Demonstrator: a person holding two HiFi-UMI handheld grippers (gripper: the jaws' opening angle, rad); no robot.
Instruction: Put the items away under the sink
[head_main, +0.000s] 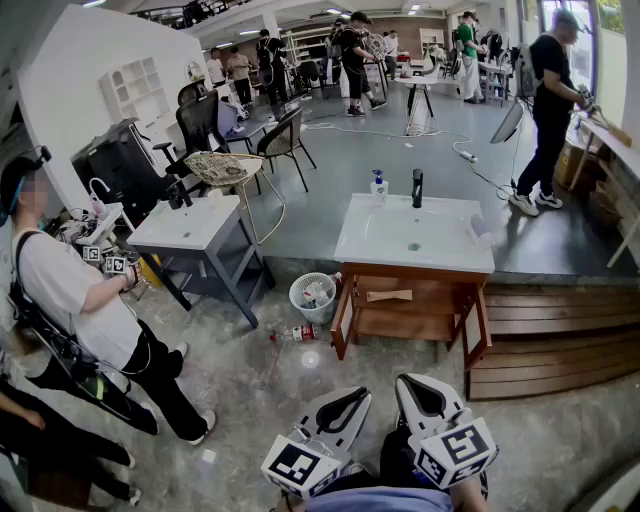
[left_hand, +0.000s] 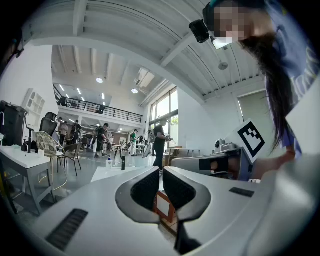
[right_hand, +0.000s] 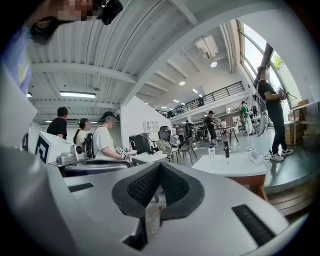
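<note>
A white sink (head_main: 415, 235) sits on a wooden cabinet (head_main: 405, 310) whose two doors stand open. On the sink stand a soap bottle (head_main: 379, 186) and a black faucet (head_main: 417, 188), with a white item (head_main: 480, 232) at its right. A small bottle (head_main: 298, 333) with a red cap lies on the floor, left of the cabinet. My left gripper (head_main: 352, 398) and right gripper (head_main: 412, 385) hover side by side at the bottom edge, well short of the cabinet. The left gripper (left_hand: 161, 170) is shut and empty. The right gripper (right_hand: 159, 166) is shut too, pads meeting, nothing held.
A mesh waste basket (head_main: 313, 297) stands left of the cabinet. A second sink table (head_main: 190, 225) is at left, where a person (head_main: 70, 290) holds grippers. Wooden steps (head_main: 540, 340) rise at right. Chairs and several people fill the raised floor behind.
</note>
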